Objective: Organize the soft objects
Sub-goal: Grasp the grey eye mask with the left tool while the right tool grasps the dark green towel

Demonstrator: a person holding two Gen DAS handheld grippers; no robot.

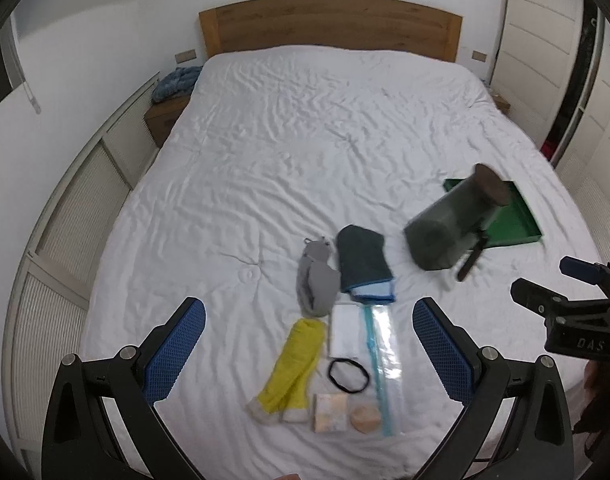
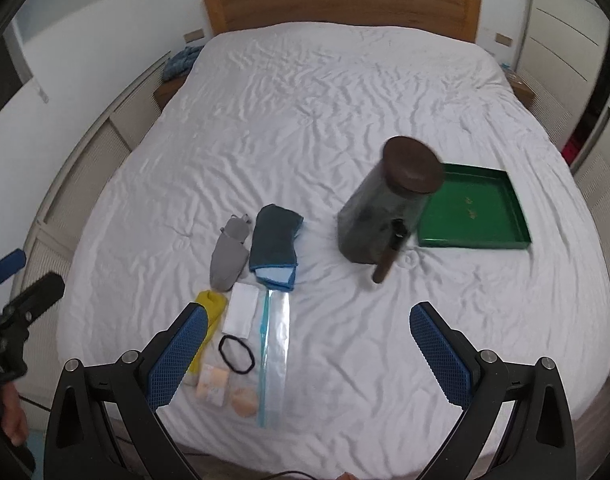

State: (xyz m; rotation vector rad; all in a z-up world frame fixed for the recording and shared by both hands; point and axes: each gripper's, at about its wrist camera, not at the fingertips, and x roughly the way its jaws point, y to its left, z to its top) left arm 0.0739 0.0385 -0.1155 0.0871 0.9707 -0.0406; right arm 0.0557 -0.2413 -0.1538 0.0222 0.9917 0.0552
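Observation:
Soft items lie in a cluster on the white bed [image 1: 265, 140]: a grey cloth [image 1: 315, 280], a folded dark teal towel [image 1: 363, 264], yellow socks [image 1: 291, 368], a black hair band [image 1: 348, 374] and two pale pads [image 1: 347, 414]. A clear zip bag [image 1: 381, 360] and a white packet [image 1: 345, 330] lie among them. My left gripper [image 1: 309, 304] hovers open above the cluster, holding nothing. My right gripper [image 2: 309, 311] is open too, over bare sheet right of the zip bag [image 2: 275, 348]. The yellow socks [image 2: 213, 312] are partly hidden behind its left finger.
A dark canister with a brown lid [image 2: 385, 208] and a handle stands tilted beside a green tray [image 2: 473, 212] on the bed's right side. A wooden headboard [image 1: 329, 24] is at the far end. Nightstands flank the bed, and wardrobes line the right wall.

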